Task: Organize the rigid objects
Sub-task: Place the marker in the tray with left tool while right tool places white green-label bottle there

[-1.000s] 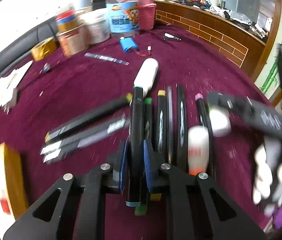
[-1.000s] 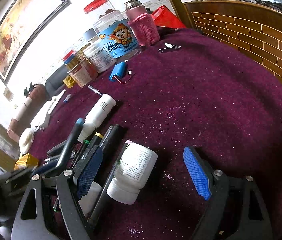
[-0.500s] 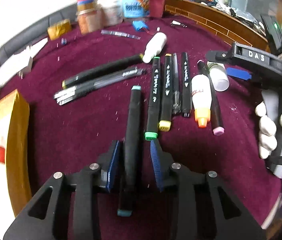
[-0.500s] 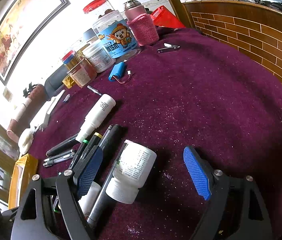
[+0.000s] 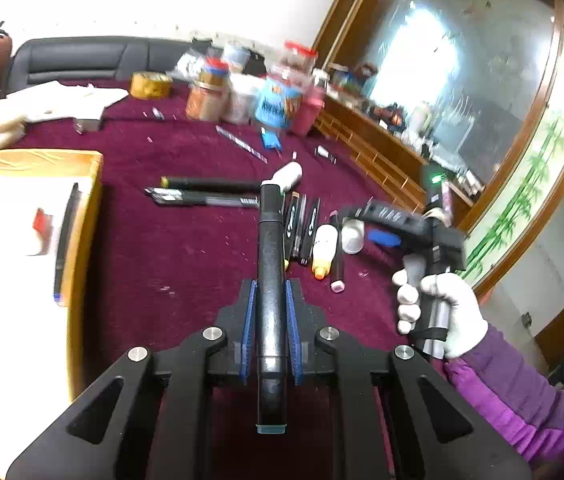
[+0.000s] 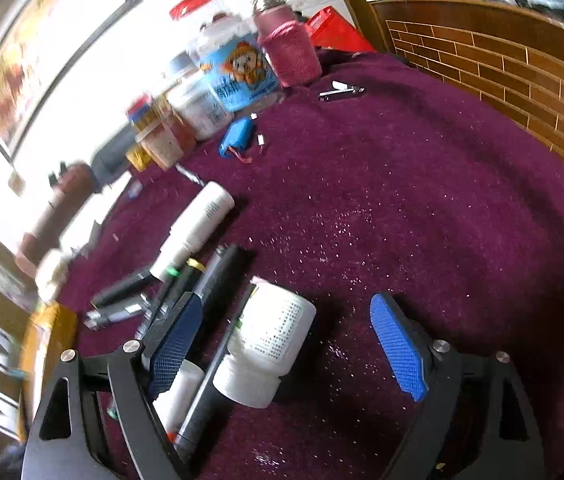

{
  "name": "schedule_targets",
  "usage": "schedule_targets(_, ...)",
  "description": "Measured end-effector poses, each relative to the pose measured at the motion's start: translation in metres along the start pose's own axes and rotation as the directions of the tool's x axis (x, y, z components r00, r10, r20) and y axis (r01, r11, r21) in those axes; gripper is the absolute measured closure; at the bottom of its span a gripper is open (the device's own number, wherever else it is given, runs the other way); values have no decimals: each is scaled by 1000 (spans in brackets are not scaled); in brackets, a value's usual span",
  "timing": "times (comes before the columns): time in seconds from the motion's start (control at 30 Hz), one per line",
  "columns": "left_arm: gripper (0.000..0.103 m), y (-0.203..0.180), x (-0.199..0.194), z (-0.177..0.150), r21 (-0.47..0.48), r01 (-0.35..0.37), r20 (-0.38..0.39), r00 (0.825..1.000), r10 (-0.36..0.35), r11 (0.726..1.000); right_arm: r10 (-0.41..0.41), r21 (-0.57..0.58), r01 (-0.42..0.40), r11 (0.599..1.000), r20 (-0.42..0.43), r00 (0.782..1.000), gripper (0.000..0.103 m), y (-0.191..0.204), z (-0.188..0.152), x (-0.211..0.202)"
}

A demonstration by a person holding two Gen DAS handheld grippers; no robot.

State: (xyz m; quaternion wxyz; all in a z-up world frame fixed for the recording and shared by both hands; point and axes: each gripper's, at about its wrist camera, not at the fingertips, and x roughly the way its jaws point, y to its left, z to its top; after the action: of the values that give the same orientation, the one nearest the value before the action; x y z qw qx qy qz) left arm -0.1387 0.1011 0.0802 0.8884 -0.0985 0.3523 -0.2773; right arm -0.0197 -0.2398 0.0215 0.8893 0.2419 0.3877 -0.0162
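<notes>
The left gripper [image 5: 270,320], raised above the cloth [image 6: 421,208], clamps a black marker [image 5: 270,280]. The right gripper [image 6: 282,344], low, spreads wide around a lying white bottle [image 6: 270,344].

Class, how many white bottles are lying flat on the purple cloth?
3: a tall one beyond the markers, a pill bottle between the right tongs, an orange-capped one beside it; others may be hidden.

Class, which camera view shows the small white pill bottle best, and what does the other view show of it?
The right wrist view shows it best: the white pill bottle lies on its side, close up between the open right gripper fingers, with its printed label and cap visible. The left wrist view shows it only small and blurred, end-on.
</notes>
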Motion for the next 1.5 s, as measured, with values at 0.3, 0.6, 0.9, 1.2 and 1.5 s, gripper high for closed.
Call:
schedule_targets(0.3, 91, 49, -50, -3, -93, -52, 83, 995, 60, 994, -161, -112, 149, 982, -109, 981, 72, 28, -8, 1)
schedule_targets(0.6, 91, 131, -77, 10, -180, -206, 33, 976, 215, 962, -5, -129, -2, 992, -56, 998, 72, 65, -2, -57)
schedule_targets(0.9, 91, 217, -36, 34, -294, -292, -102, 956, 274, 910, 267, -174, -318, 932, -264, 927, 72, 200, -32, -23)
schedule_targets(1.2, 91, 259, -3, 48, -366, -297, -177, 953, 248, 882, 319, -178, -435, 883, -453, 833, 72, 330, -96, 56)
schedule_targets(1.5, 57, 284, -17, 34, -550, -175, -83, 984, 155, 817, 227, -239, -376, 895, -482, 847, 71, 385, -121, 100)
